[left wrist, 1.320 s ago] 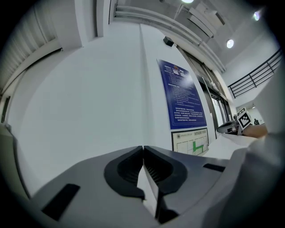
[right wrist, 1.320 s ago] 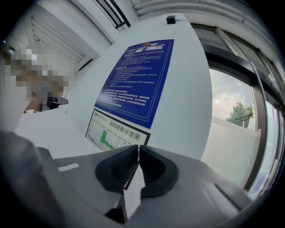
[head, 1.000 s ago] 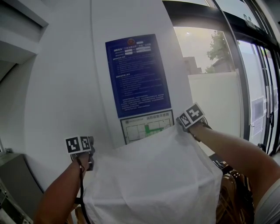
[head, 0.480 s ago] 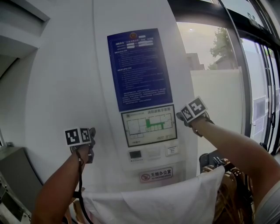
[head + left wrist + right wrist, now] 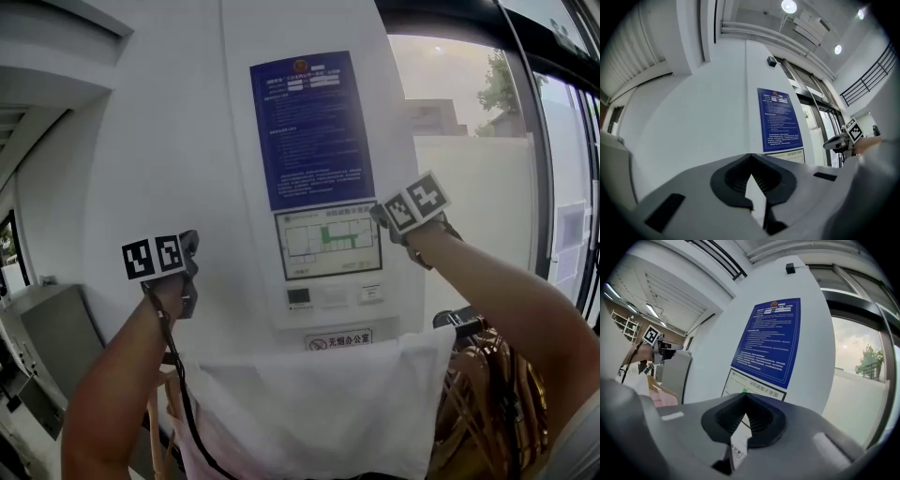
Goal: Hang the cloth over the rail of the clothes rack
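The white cloth (image 5: 319, 403) is draped over the rack's rail, whose dark end (image 5: 459, 321) sticks out at its right. It hangs at the bottom of the head view, below both grippers. My left gripper (image 5: 189, 248) is raised above the cloth's left end, shut and empty. My right gripper (image 5: 377, 214) is up above the cloth's right end, also shut with nothing in it. In the left gripper view the jaws (image 5: 751, 161) meet in front of the white wall. In the right gripper view the jaws (image 5: 745, 401) meet in front of the floor-plan sign.
A white column carries a blue notice (image 5: 314, 127) and a floor plan (image 5: 328, 239) right behind the rack. Wooden hangers (image 5: 483, 394) crowd the rail to the right. A grey cabinet (image 5: 37, 328) stands at the left, glass doors (image 5: 562, 187) at the right.
The cloth, held up between both grippers a second ago, has been let go and now hangs over the rail. Both grippers stay raised and have shut empty.
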Action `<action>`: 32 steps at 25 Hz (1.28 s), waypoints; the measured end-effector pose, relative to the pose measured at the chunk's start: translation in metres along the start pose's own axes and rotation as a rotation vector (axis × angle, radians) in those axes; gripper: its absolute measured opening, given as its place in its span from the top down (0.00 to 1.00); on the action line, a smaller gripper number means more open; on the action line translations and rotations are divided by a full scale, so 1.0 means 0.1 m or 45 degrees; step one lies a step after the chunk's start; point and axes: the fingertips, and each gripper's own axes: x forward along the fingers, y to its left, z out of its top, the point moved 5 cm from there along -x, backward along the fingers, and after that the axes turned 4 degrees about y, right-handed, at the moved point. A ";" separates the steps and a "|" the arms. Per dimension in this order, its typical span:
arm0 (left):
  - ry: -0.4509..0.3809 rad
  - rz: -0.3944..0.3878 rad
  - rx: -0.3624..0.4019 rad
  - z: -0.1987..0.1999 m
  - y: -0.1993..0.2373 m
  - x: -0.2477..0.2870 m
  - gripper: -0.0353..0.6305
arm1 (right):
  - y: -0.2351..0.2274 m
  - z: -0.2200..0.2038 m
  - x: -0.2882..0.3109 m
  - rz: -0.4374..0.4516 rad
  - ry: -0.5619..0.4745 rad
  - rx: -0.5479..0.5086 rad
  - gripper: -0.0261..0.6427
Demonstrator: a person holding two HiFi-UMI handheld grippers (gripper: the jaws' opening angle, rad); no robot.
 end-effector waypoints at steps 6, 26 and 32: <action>0.057 -0.073 0.018 -0.29 -0.23 -0.69 0.94 | 0.57 -0.17 -0.52 0.043 0.014 -0.007 0.96; 0.121 -0.145 0.044 -1.81 -0.51 -2.18 0.93 | 1.99 -1.65 -2.21 -0.329 -0.037 0.122 0.91; 0.125 -0.058 0.005 -1.99 -0.39 -2.09 0.80 | 1.96 -1.94 -2.13 -0.396 0.018 0.121 0.83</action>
